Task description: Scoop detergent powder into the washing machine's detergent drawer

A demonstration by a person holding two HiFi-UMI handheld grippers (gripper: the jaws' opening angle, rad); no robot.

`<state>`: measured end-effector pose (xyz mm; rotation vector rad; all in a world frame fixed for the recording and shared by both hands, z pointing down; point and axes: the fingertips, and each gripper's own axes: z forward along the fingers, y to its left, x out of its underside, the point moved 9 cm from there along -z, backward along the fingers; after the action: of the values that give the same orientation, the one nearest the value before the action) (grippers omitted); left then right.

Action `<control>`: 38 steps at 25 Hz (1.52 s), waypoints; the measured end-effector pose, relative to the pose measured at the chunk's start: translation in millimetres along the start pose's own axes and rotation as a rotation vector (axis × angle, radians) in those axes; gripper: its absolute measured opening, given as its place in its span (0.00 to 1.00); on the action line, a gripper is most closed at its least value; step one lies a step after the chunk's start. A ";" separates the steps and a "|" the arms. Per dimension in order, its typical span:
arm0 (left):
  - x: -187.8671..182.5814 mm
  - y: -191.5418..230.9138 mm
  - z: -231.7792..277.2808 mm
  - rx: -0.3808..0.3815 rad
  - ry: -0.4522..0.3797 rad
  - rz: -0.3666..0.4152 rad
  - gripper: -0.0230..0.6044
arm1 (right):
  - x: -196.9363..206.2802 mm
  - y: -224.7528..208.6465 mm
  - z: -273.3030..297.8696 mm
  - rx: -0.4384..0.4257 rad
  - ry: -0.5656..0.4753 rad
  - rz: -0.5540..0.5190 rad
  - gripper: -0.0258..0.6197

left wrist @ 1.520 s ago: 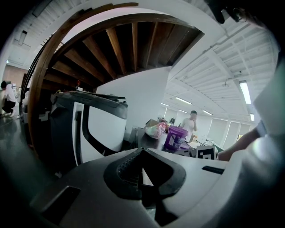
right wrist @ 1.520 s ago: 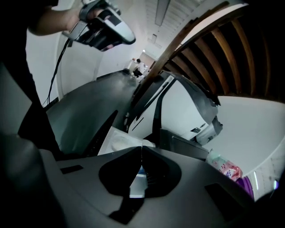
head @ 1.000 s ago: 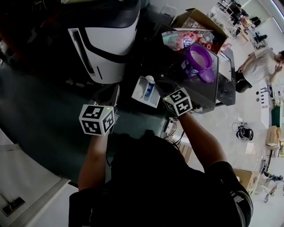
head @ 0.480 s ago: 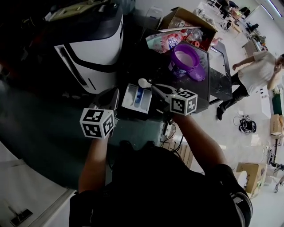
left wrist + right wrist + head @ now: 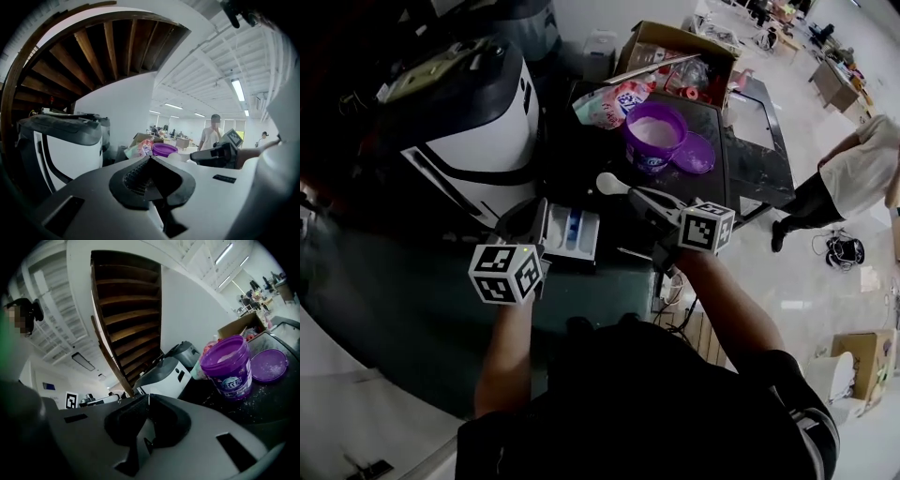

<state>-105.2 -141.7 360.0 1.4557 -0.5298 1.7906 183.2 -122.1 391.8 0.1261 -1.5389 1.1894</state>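
The tub [image 5: 652, 139] stands on the table [image 5: 755, 169], lid [image 5: 698, 154] just right, box [image 5: 675, 47] behind. The drawer [image 5: 572, 232] lies left of the table, the right tongs' [image 5: 645, 200] scoop [image 5: 609, 184] between tub and drawer.

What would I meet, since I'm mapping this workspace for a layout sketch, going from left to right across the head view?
white-and-black appliance → detergent drawer → scoop → purple tub → purple lid → standing person
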 end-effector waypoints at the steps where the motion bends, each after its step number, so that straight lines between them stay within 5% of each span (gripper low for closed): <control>1: -3.8 -6.1 3.7 0.003 -0.004 0.006 0.05 | -3.9 -3.3 -9.6 -0.003 -0.021 0.013 0.07; 20: -26.9 -82.3 43.7 0.021 -0.033 0.075 0.05 | -44.0 -28.4 -151.3 0.035 -0.331 0.062 0.07; 38: -38.6 -69.8 57.3 0.096 -0.058 0.090 0.05 | -54.1 -7.4 -150.5 0.112 -0.400 -0.063 0.07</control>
<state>-12.6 -150.3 328.6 1.5750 -0.5531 1.8712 309.8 -44.2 332.5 0.5100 -1.7962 1.2511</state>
